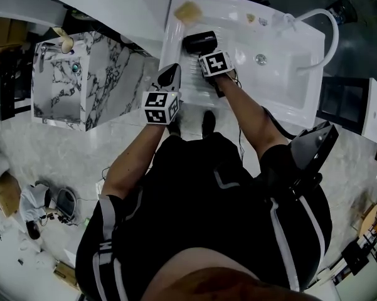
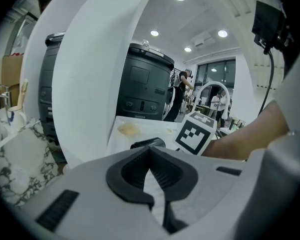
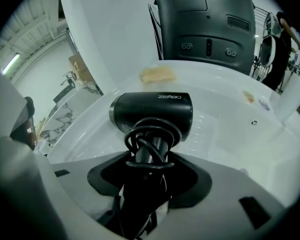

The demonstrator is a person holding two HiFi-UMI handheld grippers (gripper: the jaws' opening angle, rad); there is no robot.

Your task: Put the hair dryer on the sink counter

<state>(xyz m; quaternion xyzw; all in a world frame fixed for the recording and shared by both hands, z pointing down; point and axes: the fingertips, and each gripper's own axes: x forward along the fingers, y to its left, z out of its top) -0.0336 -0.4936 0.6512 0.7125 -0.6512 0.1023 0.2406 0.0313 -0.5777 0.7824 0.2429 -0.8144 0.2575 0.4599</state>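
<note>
Only the barrel of the black hair dryer [image 3: 152,111] shows in the right gripper view; its cord-wrapped handle disappears between the jaws of the right gripper [image 3: 149,176]. In the left gripper view, the left gripper [image 2: 150,151] hides most of it. A tan lump [image 1: 188,10] on the white sink counter [image 1: 175,42] is too small to identify.
</note>
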